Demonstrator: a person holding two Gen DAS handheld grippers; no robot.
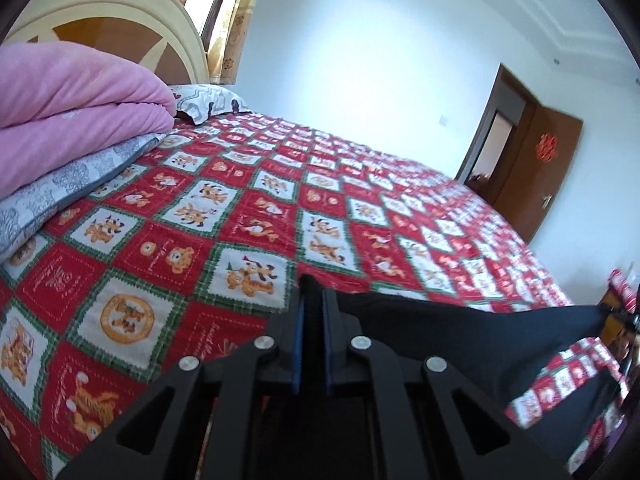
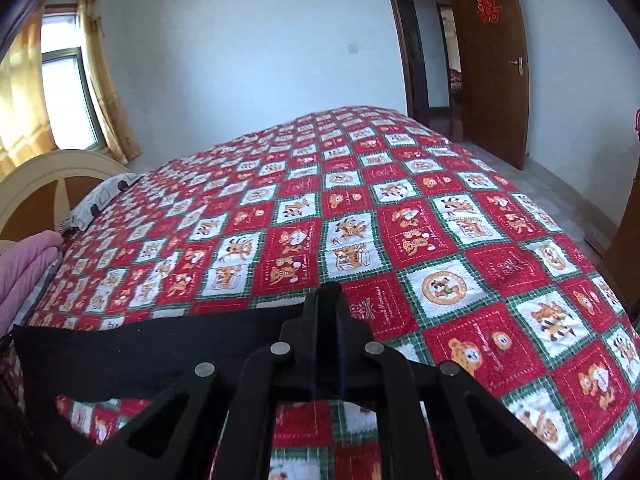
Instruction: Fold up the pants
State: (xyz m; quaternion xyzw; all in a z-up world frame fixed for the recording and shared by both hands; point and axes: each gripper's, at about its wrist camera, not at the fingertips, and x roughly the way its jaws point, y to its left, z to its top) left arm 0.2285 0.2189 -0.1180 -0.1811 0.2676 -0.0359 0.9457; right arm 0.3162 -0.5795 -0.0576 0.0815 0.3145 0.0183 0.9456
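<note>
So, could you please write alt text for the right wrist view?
The right gripper, shut on the black pants, holds the cloth stretched leftward above a red patchwork quilt. Behind the bed are a pale wall, a curtained window and an open wooden door.

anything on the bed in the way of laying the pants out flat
Nothing visible does. The pants hang stretched between the left hand-held gripper and right hand-held gripper, over bare bedspread. The pink blanket and pillows sit off by the headboard.
</note>
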